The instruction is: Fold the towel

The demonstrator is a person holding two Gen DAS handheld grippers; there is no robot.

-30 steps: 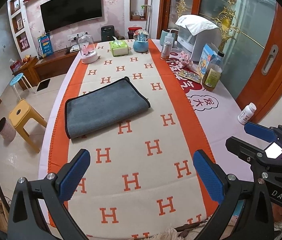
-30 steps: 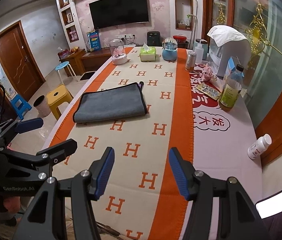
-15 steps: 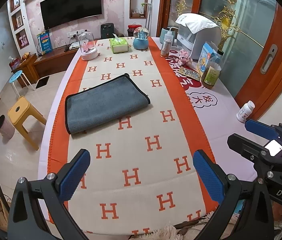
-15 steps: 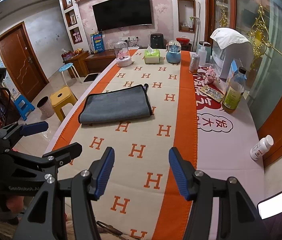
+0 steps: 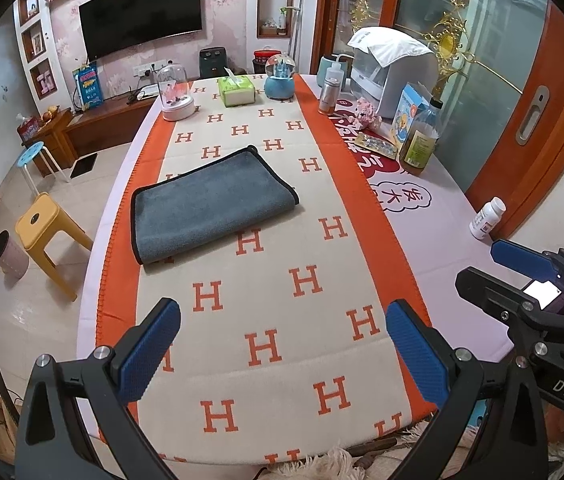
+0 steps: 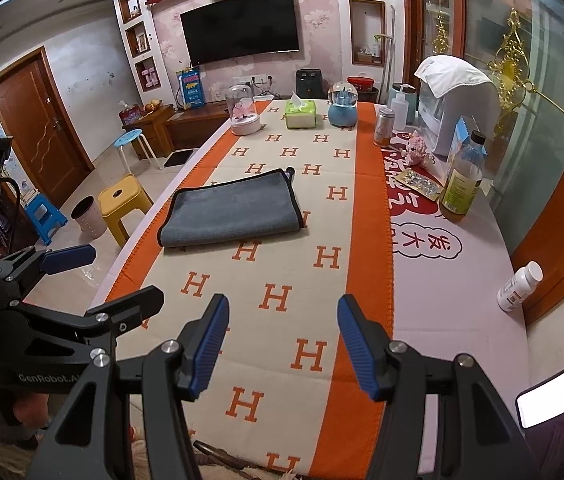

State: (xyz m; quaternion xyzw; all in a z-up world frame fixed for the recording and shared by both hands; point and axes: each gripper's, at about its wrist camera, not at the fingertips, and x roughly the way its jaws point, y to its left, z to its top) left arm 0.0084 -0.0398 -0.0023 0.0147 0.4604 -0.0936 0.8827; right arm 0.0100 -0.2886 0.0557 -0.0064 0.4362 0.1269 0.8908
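Your left gripper (image 5: 282,344) has its 2 blue fingers (image 5: 150,348) spread wide, holding nothing. Your right gripper (image 6: 282,344) is the same: 2 fingers (image 6: 356,350) apart, nothing between them. Both hover over the near end of the table (image 5: 438,236). 1 grey towel (image 5: 210,204) lies folded on the runner (image 5: 278,280), well ahead of both grippers. Along the right edge you have 2 bottles (image 6: 462,184), well apart.
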